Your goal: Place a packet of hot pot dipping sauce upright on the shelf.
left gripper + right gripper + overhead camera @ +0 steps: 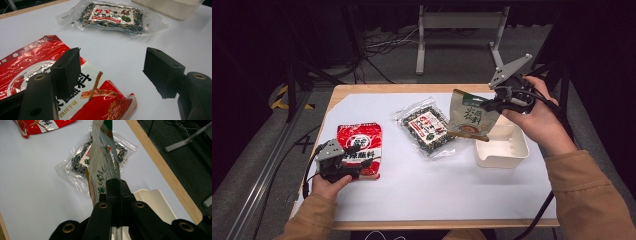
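Beige-and-green pouch (470, 116) lifted clear of the white sheet (412, 185), hanging above the near-left corner of the white tray (507, 150) and just right of the clear packet of dark dried bits (428, 127). Lower edge overlapping the tray's rim in the high view; print too small to read there. In the right gripper view the pouch (103, 167) seen nearly edge-on — top cut off by the frame, pinched edge hidden between the black jaws. Long axis roughly upright, tilted a little, printed face turned toward the person, pinched at its right upper edge. Right gripper (492, 103) pressed together on that edge, jaws flat against the foil with no gap showing (116, 188); hand (537, 120) behind it, orange sleeve running down to the lower right.

Farther left, red packet (360, 150) flat on the sheet, long axis running away from the person, its near-left part covered by the left gripper (353, 169). Jaws there spread wide — one over the packet's printing (62, 105), the other over bare sheet, nothing pinched. Wooden table edge (382, 88) beyond.
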